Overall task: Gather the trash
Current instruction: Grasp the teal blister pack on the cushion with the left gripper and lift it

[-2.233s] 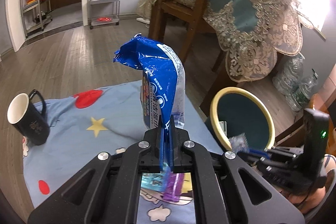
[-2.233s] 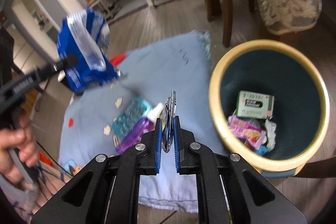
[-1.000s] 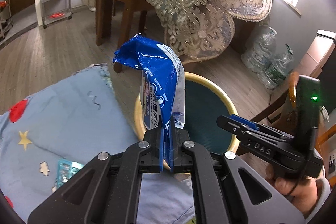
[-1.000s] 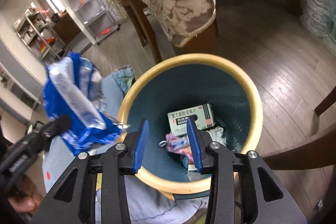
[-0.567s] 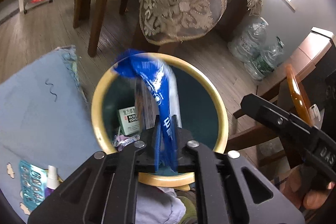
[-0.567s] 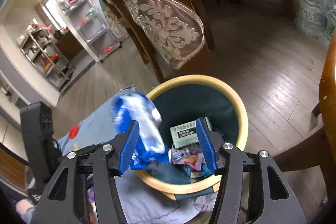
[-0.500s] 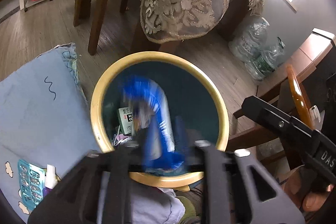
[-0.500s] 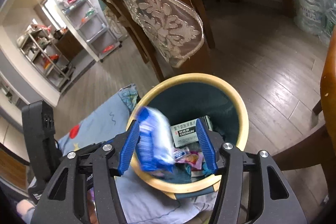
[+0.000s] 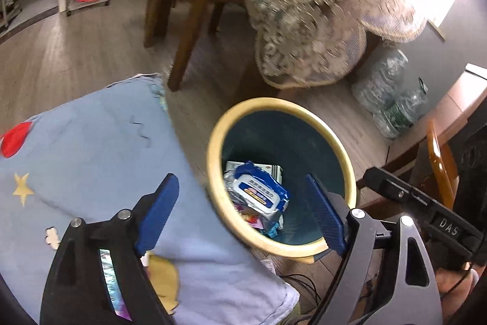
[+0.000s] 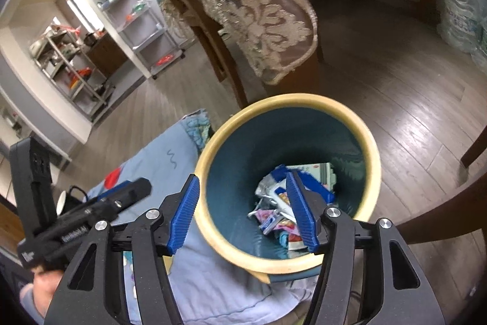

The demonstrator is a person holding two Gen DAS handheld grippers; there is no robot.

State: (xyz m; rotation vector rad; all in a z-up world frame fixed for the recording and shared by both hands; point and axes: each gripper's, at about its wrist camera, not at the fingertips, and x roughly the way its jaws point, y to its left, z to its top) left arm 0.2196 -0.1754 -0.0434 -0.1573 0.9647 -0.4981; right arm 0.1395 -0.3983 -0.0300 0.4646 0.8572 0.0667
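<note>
The left claw [image 9: 240,209] and right claw [image 10: 243,212], jaws just spread apart and empty, hang over the yellow-rimmed teal plastic bin [image 9: 316,124], where the crumpled blue foil wipes packet [image 9: 258,194] now lies, while 1 shiny wrapper [image 9: 106,273] waits on the pale blue bed [image 9: 91,148].

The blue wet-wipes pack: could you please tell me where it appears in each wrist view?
Left wrist: blue wet-wipes pack lies centre, atop trash inside the bin.
Right wrist: it sits right of centre, partly behind a finger.
Shared landmark: the bin's yellow rim.
</note>
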